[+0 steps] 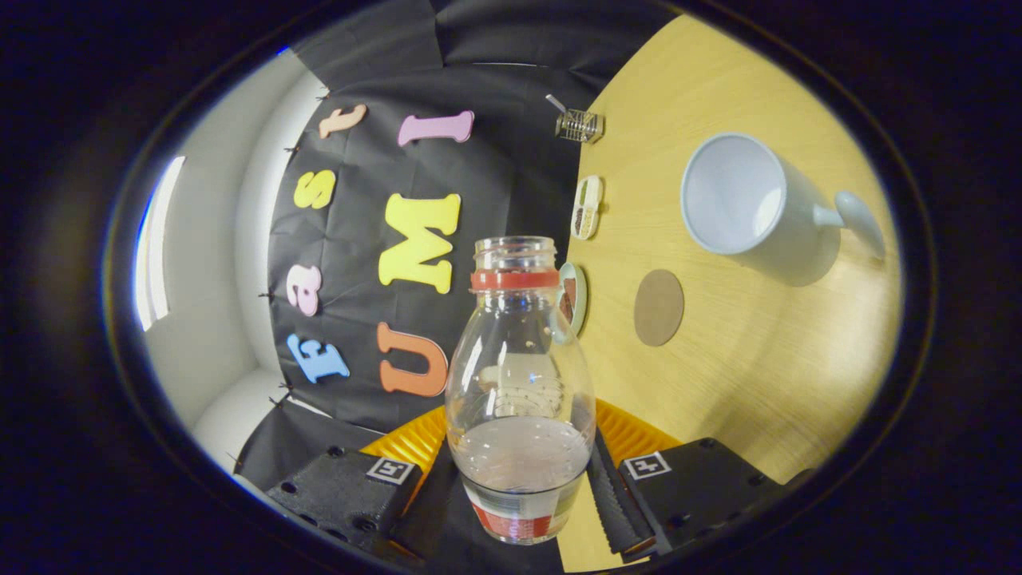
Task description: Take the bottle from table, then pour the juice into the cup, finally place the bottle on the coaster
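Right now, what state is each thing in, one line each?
Bottle: uncapped, gripped between the jaws, a little liquid in its base.
Cup: white, looks empty, on the table.
Coaster: bare, flat on the table.
Gripper: shut on the bottle.

1. The clear bottle (pixel 519 391), uncapped, red-ringed at the neck, stands between the gripper (pixel 519 487) fingers, both pressing it; a little liquid inside.
2. The white cup (pixel 746 204), empty, far right on the table.
3. The round brown coaster (pixel 659 307), flat, between bottle and cup.
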